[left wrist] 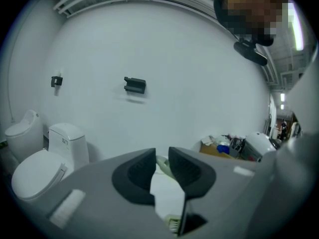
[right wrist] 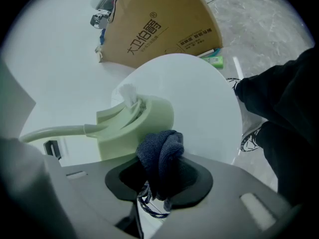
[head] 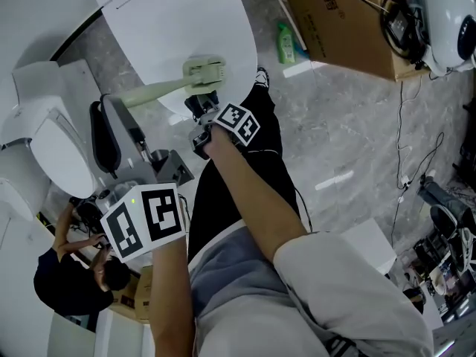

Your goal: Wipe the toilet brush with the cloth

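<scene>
Both of the person's forearms reach forward toward the white round table; the right forearm is bare below a pale sleeve, and the left forearm rises beside it. The left gripper sits just off the table's edge. Its jaws are nearly together, pinching the thin handle end of the toilet brush, and a sliver of pale green shows in their narrow gap. We record the brush lying roughly level, its handle crossing the table edge and its head over the tabletop. The right gripper is at the table's near edge, jaws clamped on a bunched dark blue cloth that touches the brush head. Counts: one brush, one cloth, two grippers, two toilets seen from the left gripper, one cardboard box beyond the table, and one green bottle on the floor between table and box.
</scene>
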